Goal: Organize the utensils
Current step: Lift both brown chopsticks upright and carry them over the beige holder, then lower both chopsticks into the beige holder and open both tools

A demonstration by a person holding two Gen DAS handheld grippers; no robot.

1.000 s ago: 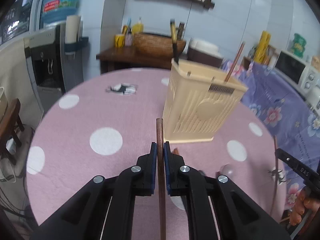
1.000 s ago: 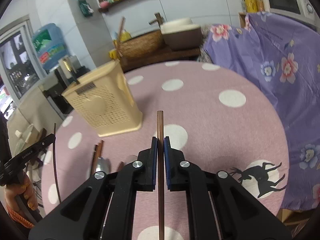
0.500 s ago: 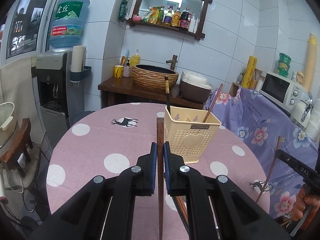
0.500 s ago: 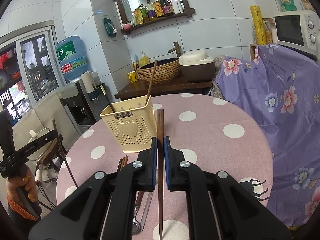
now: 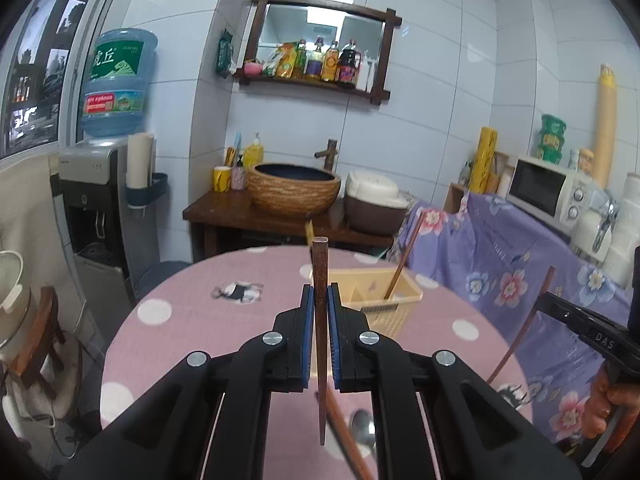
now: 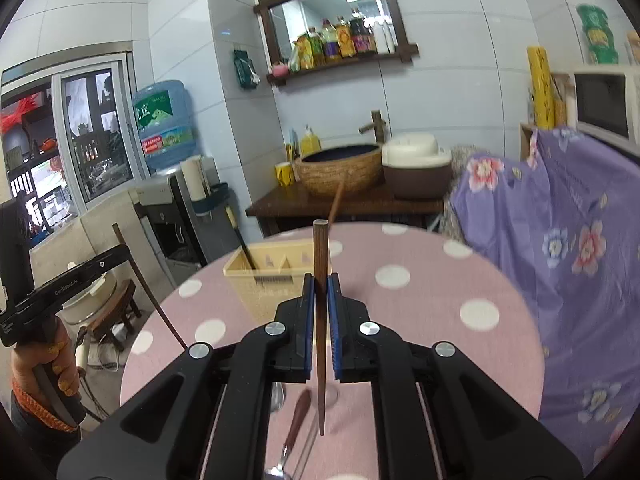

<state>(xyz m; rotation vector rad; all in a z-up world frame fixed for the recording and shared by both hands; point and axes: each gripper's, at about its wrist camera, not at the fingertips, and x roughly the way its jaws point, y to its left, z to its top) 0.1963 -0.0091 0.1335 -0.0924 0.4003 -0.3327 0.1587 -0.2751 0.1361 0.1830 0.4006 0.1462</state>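
A round desk point(image 5: 188, 320) with a pink cloth and white dots stands in a tiled room; behind it, from left to right, are a water dispenser point(image 5: 96, 184), a woven basin point(image 5: 294, 192), a rice cooker point(image 5: 374, 204) and a microwave point(image 5: 548, 188). On the desk a beige holder point(image 5: 384, 300) carries a chopstick point(image 5: 402, 266), and a spoon point(image 5: 362, 432) lies near the front edge. The left hand-held gripper point(image 5: 320, 336) is clamped on one upright chopstick point(image 5: 320, 276) that partly hides the holder, and the right hand-held gripper point(image 6: 320, 328) is clamped on another point(image 6: 320, 256) in front of the holder too.
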